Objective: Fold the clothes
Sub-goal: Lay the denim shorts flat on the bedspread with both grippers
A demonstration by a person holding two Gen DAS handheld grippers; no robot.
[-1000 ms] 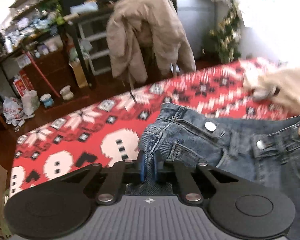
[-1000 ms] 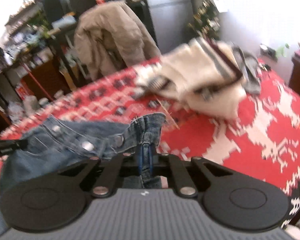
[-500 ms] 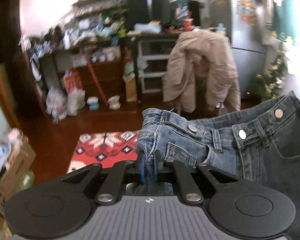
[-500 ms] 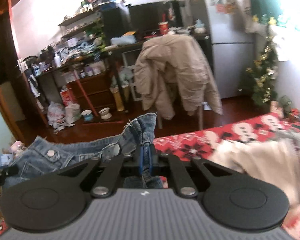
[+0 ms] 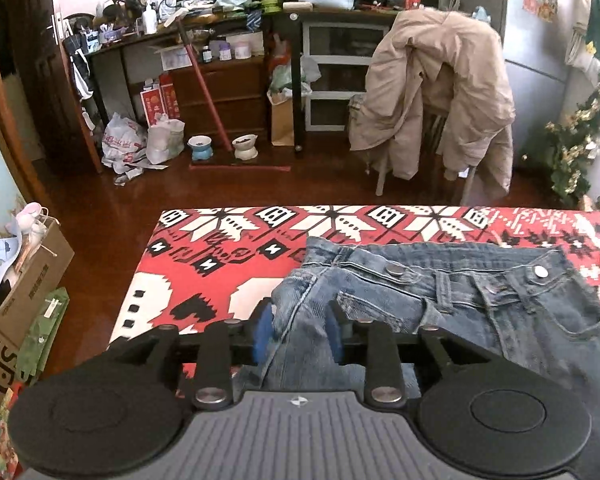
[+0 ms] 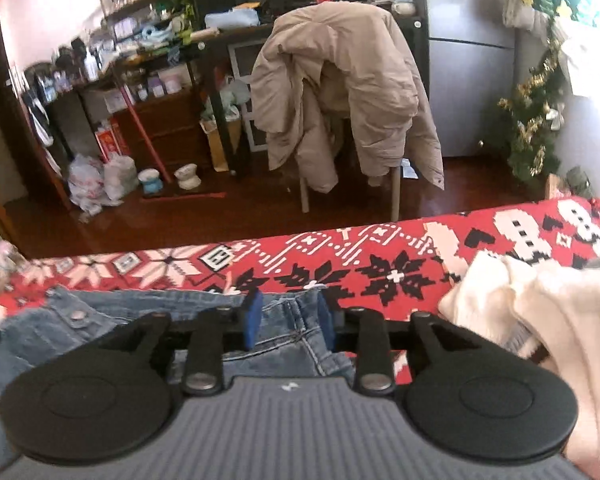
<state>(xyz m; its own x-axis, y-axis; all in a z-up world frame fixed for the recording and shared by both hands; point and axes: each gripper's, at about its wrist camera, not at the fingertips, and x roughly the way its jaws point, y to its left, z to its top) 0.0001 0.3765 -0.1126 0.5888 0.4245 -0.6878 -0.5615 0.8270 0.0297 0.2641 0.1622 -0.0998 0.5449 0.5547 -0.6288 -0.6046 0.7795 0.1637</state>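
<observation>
Change: the jeans, held up in the air half a second ago, have been laid on the red patterned blanket; both pairs of blue pads, then pinched on the waistband, have been parted.
Left hand-held gripper: its jaws are opening; the left end of the denim waist is seen between the pads, no longer squeezed.
Right hand-held gripper: its jaws are opening; the right end of the waistband is seen between the pads, not pressed.
Jeans: spread flat, waistband toward the far edge of the blanket, metal buttons facing up.
White sweater: heaped on the blanket just right of the jeans.
Background: a beige coat is draped over a chair beyond the blanket.
</observation>
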